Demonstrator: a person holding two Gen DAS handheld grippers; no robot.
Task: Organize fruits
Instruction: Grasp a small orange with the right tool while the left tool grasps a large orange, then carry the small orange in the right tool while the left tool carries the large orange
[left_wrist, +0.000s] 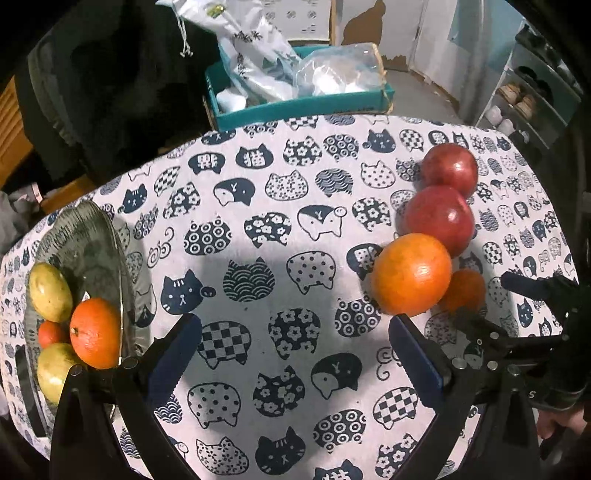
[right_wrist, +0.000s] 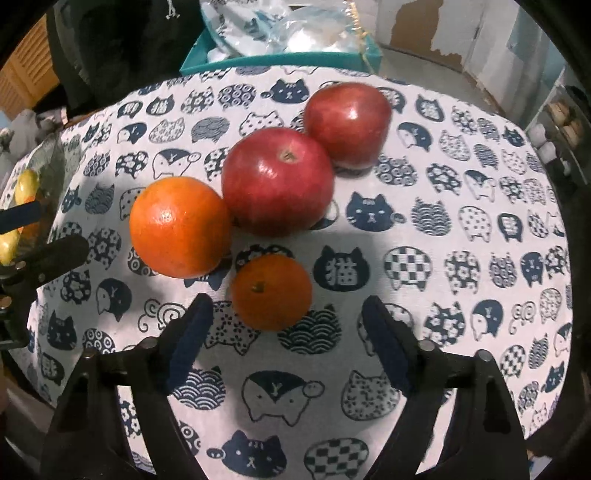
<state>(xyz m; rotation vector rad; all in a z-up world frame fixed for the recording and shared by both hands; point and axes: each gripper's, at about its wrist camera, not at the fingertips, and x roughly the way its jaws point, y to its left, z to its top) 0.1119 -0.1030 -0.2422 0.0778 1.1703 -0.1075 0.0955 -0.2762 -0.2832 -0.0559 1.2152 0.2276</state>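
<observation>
Bowl (left_wrist: 92, 236): stood at the table's left edge, already holding two oranges and two yellow-green fruits.
Left to sort: four fruits lay well right of the bowl, two apples, a big orange (right_wrist: 180, 227) and a small orange (right_wrist: 271, 291).
Right gripper (right_wrist: 286, 338): fingers released, empty, just short of the small orange.
Left gripper (left_wrist: 295, 352): fingers released, empty, between bowl and cluster.
Progress: about half done, by my judgement.
</observation>
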